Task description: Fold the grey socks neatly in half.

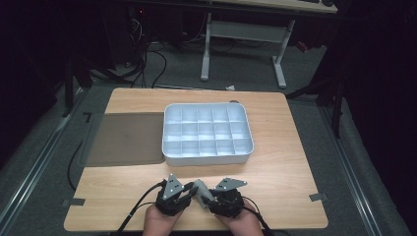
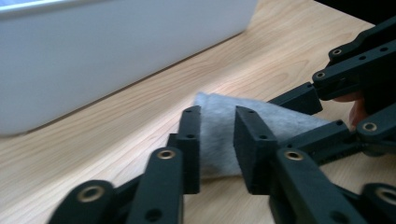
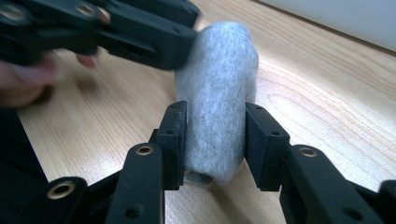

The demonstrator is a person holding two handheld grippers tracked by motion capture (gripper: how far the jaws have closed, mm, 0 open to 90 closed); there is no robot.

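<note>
A grey cloth roll is held just above the wooden table near its front edge, between both grippers. In the right gripper view the roll stands between the pads of my right gripper, which press on both its sides. My left gripper touches its upper end there. In the left gripper view the cloth lies in the gap of my left gripper, whose jaws stand apart and do not squeeze it. My right gripper holds its far end.
A white tray divided into several empty compartments sits mid-table beyond the grippers; its wall looms close in the left gripper view. A dark flat mat lies left of the tray. A white desk frame stands on the floor behind.
</note>
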